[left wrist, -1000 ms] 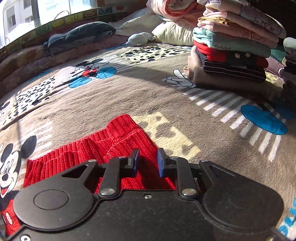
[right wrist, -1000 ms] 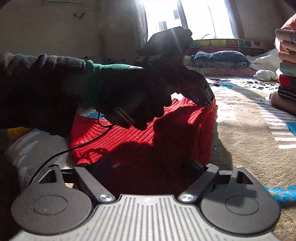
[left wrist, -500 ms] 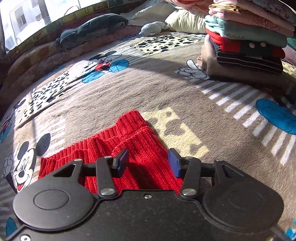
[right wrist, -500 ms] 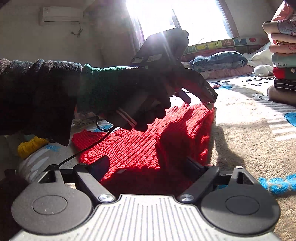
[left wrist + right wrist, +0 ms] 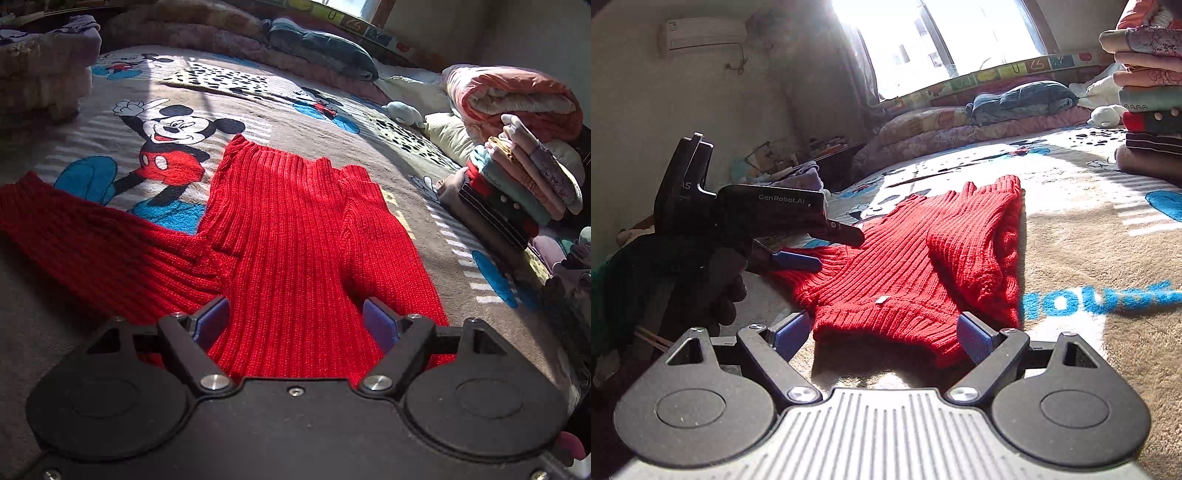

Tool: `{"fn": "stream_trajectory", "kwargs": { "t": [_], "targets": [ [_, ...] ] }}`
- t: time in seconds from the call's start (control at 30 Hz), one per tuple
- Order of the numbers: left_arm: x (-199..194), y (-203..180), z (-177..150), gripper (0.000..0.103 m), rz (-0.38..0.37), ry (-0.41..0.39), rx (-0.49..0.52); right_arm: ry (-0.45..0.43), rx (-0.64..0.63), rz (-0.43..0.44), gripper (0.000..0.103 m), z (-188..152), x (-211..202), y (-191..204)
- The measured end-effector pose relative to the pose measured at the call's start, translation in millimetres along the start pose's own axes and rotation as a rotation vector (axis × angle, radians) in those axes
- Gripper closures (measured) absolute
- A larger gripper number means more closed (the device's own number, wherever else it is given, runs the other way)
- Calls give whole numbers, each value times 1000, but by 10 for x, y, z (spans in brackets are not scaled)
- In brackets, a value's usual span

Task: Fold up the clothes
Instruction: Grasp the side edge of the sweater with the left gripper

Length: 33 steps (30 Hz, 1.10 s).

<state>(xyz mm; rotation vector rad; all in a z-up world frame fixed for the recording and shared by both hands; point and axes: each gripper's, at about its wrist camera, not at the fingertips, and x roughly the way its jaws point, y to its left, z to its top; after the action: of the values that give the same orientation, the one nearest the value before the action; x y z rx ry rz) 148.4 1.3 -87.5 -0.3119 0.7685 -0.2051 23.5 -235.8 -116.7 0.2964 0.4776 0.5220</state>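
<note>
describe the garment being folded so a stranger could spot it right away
Start at the cartoon-mouse blanket covering the bed. In its middle, right before both open claws, lies the red ribbed sweater, one sleeve folded over its body. Unlike the folded clothes stack at the far right, it lies alone and is solid red knit.

On my left gripper, seen from my right one, the black body reads "GenRobot.AI". Right of the red sweater, the blanket shows blue letters "HOUSE", partly blurred.

Both grippers' jaws spread wide
</note>
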Motion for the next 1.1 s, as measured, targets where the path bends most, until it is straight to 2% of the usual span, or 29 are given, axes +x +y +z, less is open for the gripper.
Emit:
{"fn": "stream_trajectory", "kwargs": {
  "t": [0.1,0.4,0.5,0.73,0.83,1.1],
  "targets": [
    [-205,223,-165,23,-1,-24,-103,24,14,7,12,-48,-10,77],
    [-537,969,-562,23,-36,-109,-368,87,20,25,9,-82,-8,287],
    [-596,1184,-578,23,-79,-149,-477,104,38,16,8,-47,17,313],
    [-601,1623,-465,24,-115,-211,-688,143,81,-4,4,34,75,373],
    [-543,1766,-355,26,-123,-227,-733,160,99,-13,3,68,100,399],
    [-355,2065,-25,31,-91,-284,-756,179,167,6,1,233,184,378]
  ]
}}
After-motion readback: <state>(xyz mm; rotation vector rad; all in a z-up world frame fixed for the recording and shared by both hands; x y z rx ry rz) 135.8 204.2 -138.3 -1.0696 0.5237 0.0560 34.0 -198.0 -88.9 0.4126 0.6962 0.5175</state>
